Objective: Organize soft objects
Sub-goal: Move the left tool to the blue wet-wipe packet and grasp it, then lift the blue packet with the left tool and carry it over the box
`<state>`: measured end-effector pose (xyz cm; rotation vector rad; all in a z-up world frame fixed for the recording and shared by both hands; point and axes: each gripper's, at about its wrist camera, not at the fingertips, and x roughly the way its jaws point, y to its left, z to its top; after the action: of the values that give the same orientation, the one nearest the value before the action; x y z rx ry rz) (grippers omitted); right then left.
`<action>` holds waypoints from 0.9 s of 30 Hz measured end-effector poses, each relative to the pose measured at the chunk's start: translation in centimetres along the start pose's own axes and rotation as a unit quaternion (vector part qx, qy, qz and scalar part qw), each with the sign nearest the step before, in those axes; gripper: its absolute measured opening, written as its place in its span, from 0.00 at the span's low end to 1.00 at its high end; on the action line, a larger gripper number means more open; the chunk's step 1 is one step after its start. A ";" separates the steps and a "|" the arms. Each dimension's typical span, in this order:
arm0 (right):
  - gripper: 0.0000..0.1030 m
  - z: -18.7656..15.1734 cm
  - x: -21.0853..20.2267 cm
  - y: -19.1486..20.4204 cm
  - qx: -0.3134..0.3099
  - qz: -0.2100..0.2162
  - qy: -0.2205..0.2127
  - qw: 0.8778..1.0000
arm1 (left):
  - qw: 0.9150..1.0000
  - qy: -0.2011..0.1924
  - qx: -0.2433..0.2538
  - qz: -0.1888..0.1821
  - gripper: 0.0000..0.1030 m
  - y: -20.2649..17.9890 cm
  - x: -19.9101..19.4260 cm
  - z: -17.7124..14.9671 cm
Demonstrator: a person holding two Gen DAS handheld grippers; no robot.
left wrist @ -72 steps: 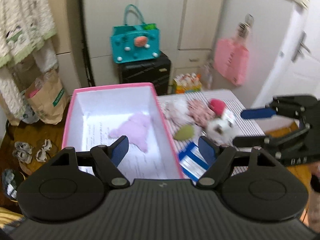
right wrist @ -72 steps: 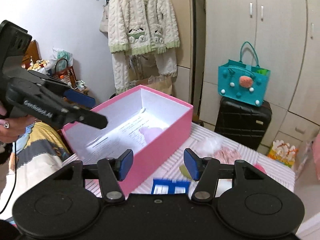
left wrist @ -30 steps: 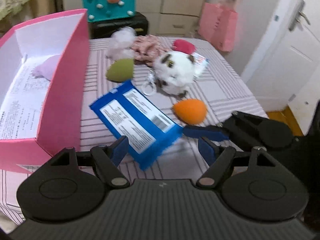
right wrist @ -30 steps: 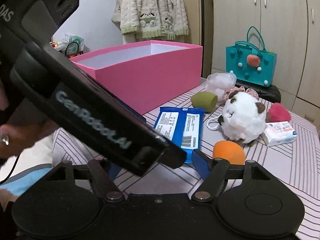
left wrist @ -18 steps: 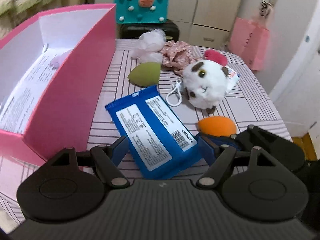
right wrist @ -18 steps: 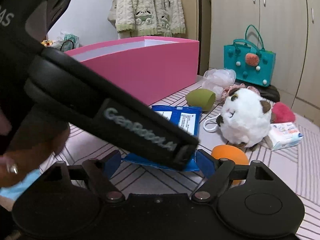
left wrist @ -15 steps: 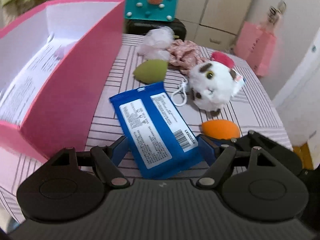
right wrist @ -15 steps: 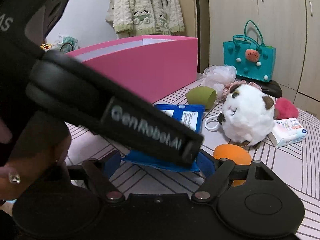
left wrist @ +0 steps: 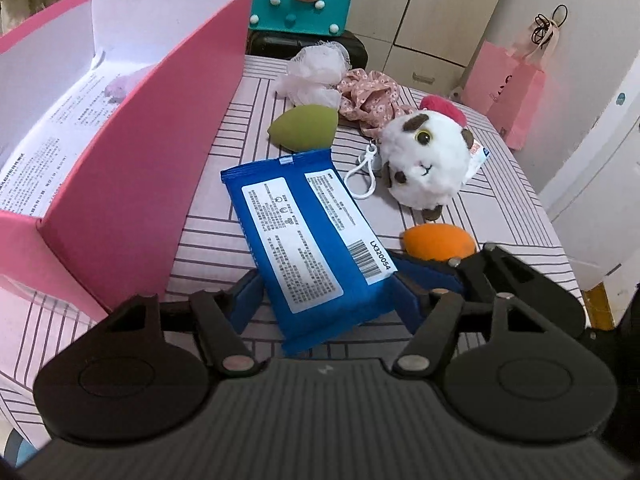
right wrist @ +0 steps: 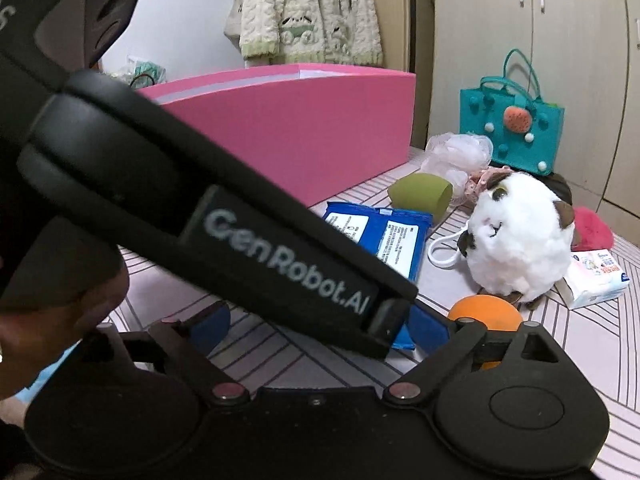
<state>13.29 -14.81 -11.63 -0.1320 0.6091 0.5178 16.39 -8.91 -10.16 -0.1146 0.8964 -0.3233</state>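
Lower centre of the left wrist view, the left gripper (left wrist: 326,304) has just been closing its fingers onto the flat blue plastic packet (left wrist: 308,236) on the striped tabletop (left wrist: 500,208); the right gripper (right wrist: 320,330) has just spread wide, gripping nothing.

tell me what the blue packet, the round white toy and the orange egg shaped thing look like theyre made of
Blue packet: thin plastic film, slightly glossy, with crimped end seals and printed white labels.
Round white toy: plush fabric with a fluffy pile, brown patches and a white plastic clip.
Orange egg-shaped thing: probably soft foam, like a makeup sponge; smooth, matte, no seams.
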 end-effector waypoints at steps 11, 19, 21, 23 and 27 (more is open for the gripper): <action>0.76 -0.4 -1.3 0.7 0.021 -0.015 -0.026 0.999 | 0.999 -0.012 0.028 -0.012 0.61 -0.7 -0.9 -0.7; 0.76 0.1 -2.6 1.0 0.010 -0.016 -0.034 0.999 | 0.999 -0.024 0.043 -0.022 0.61 -1.1 -2.9 -0.9; 0.76 0.3 -3.3 1.2 0.011 -0.018 -0.038 0.999 | 0.998 -0.026 0.050 -0.024 0.61 -1.3 -3.7 -1.0; 0.76 0.6 -3.9 1.5 0.016 -0.019 -0.040 0.999 | 0.998 -0.027 0.058 -0.027 0.61 -1.4 -4.5 -1.1; 0.76 1.0 -5.2 2.2 0.025 -0.029 -0.034 0.999 | 0.997 -0.020 0.069 -0.038 0.61 -1.6 -6.0 -1.3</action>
<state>9.10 -14.80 -7.74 -0.0837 0.5494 0.4495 11.50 -8.45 -6.15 -0.0264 0.8290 -0.4510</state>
